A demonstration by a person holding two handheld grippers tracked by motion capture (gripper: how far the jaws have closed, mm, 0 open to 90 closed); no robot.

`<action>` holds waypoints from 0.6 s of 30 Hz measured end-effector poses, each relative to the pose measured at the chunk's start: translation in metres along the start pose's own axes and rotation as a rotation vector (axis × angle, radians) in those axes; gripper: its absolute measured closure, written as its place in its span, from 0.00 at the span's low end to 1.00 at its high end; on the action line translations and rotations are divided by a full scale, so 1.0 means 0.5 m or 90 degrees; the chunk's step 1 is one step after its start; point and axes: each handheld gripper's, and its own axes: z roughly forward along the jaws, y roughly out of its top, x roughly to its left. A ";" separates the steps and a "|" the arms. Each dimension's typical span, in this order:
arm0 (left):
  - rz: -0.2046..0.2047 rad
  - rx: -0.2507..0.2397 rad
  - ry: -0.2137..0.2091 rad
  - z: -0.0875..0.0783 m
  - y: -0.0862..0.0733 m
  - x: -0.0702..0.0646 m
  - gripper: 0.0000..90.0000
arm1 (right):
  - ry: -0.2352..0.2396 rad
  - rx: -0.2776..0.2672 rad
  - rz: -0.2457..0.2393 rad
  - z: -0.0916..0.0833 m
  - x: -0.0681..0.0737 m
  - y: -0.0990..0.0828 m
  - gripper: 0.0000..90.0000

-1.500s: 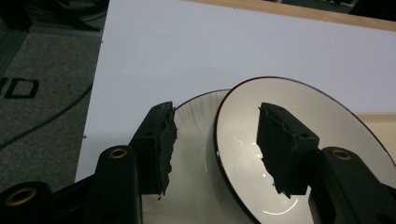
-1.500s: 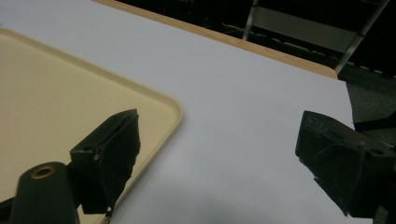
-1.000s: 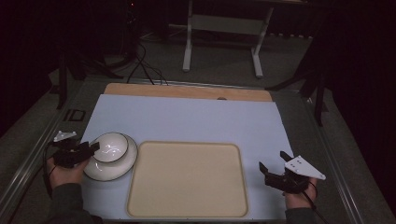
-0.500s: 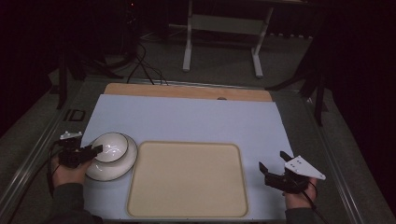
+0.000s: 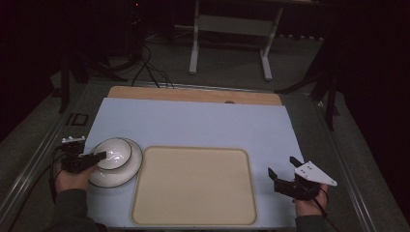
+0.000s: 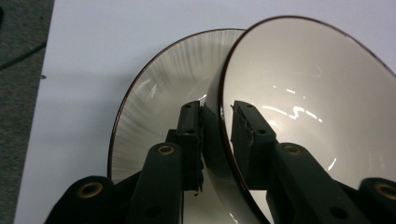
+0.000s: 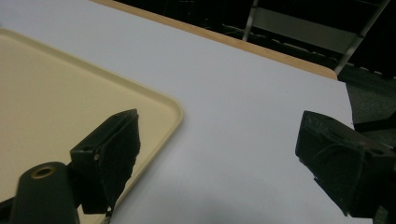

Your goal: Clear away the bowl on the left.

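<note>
Since the earlier frame the left gripper [image 5: 98,157] has shifted slightly and its jaws have just been closing, bowl rim between them; high view: bowl [image 5: 114,153] sits on a plate [image 5: 120,175] at the mat's [image 5: 193,125] left, just beside the tray [image 5: 193,186]; right gripper [image 5: 283,166] hovers right of the tray, jaws wide, holding nothing; left gripper view: jaws narrow, pads pinching the bowl's [image 6: 308,98] rim, plate [image 6: 159,93] behind it; right gripper view: jaws wide apart over the mat [image 7: 233,116], tray [image 7: 70,93] corner at left
</note>
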 end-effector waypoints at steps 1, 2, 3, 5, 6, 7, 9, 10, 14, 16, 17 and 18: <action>-0.005 0.001 -0.001 0.000 0.000 0.001 0.84 | 0.000 0.000 0.000 0.000 0.000 0.000 0.15; -0.008 0.002 -0.004 -0.001 0.000 0.001 0.85 | 0.000 0.000 0.000 0.000 0.000 0.000 0.15; -0.009 0.002 -0.003 -0.001 0.000 0.001 0.86 | 0.000 0.000 0.000 0.000 0.000 0.000 0.15; -0.007 0.004 -0.001 -0.002 0.000 0.000 0.89 | 0.000 0.000 -0.001 0.000 0.001 0.000 0.15; -0.005 0.004 0.000 -0.002 0.000 0.000 0.89 | 0.000 0.000 -0.001 0.000 0.001 0.000 0.15; -0.005 0.004 -0.003 -0.002 0.000 0.000 0.90 | 0.000 0.000 0.000 0.000 0.001 0.000 0.15; -0.004 0.004 -0.003 -0.003 0.000 -0.002 0.90 | 0.001 0.000 0.000 0.000 0.000 0.000 0.15; -0.004 0.004 -0.003 -0.003 0.000 -0.002 0.90 | 0.001 0.000 0.000 0.000 0.000 0.000 0.15; -0.007 -0.003 -0.017 -0.006 -0.001 -0.001 0.90 | 0.000 -0.001 0.000 0.000 0.000 0.000 0.15; -0.009 -0.009 -0.015 -0.008 0.000 -0.001 0.90 | 0.000 -0.002 0.000 0.000 -0.001 0.000 0.15; -0.009 -0.014 -0.011 -0.010 0.000 -0.002 0.90 | 0.000 -0.002 0.001 0.000 -0.001 0.000 0.15; -0.009 -0.019 -0.013 -0.011 0.000 -0.002 0.90 | 0.000 -0.003 0.001 0.000 -0.001 0.000 0.15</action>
